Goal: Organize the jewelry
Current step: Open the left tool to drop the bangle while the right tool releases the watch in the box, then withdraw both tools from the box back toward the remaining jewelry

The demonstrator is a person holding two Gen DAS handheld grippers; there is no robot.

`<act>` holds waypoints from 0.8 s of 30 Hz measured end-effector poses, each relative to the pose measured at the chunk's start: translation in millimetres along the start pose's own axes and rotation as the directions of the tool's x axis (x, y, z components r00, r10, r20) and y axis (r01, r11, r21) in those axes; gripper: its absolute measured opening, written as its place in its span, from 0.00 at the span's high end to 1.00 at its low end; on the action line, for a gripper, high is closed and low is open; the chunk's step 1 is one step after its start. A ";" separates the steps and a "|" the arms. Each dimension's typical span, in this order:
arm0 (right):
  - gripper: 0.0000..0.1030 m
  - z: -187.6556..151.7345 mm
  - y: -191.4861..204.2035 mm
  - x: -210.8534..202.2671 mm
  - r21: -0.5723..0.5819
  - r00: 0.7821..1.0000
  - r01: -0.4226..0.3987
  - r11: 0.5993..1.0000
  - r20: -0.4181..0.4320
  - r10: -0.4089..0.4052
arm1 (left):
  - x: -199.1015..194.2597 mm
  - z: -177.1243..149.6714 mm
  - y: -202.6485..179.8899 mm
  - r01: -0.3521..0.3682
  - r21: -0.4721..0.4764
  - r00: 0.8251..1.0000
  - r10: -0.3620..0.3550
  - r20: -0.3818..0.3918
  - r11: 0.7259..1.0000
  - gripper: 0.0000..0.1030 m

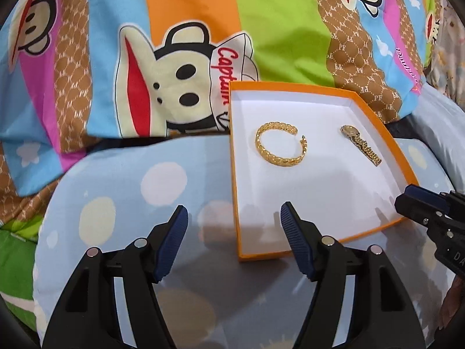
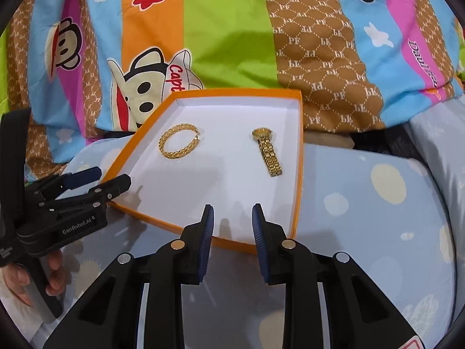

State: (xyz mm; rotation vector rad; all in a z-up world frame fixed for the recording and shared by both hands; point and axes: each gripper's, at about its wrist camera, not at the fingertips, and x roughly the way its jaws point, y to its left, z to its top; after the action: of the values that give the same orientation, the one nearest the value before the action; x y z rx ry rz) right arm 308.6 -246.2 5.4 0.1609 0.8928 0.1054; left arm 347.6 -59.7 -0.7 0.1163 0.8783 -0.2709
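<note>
An orange box with a white floor point(image 1: 290, 192) point(image 2: 221, 192) lies on a pale blue spotted cushion. Inside it rest a gold open bangle point(image 1: 280, 145) point(image 2: 179, 142) and a gold watch point(image 1: 361, 143) point(image 2: 268, 152), apart from each other. My left gripper point(image 1: 234, 216) point(image 2: 112, 177) hovers at the box's near left corner, jaws wide apart and empty. My right gripper point(image 2: 232, 216) stands over the box's near edge, jaws narrowly apart with nothing between them; its fingertips point(image 1: 412, 200) show at the box's right edge in the left wrist view.
The blue cushion point(image 1: 116, 203) point(image 2: 363, 203) sits against a bright striped cartoon-print bedsheet point(image 1: 261, 29) point(image 2: 232, 29). A hand point(image 2: 52, 273) holds the left gripper's handle at the lower left of the right wrist view. More pale blue bedding point(image 2: 436, 133) lies at the right.
</note>
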 end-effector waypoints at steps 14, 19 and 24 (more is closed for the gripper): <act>0.76 -88.9 20.0 -72.7 -0.008 1.000 -0.029 1.000 -0.011 0.029 | -68.1 -90.5 1.6 0.084 -0.029 0.996 -0.085 -0.029 0.996 0.37; 0.76 -112.7 25.2 -92.3 -0.006 1.000 -0.020 1.000 -0.002 0.020 | -87.7 -114.2 -2.2 0.091 -0.036 0.996 -0.091 -0.023 0.995 0.37; 0.76 -125.2 29.7 -105.1 0.008 1.000 0.011 1.000 0.024 -0.012 | -98.5 -124.9 -3.5 0.092 -0.049 0.995 -0.093 -0.024 0.995 0.37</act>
State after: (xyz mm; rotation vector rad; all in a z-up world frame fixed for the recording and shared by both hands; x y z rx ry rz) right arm 144.6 -221.6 14.2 0.1640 0.8697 0.0891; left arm 194.0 -18.4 -3.9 0.0346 0.9166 -0.3351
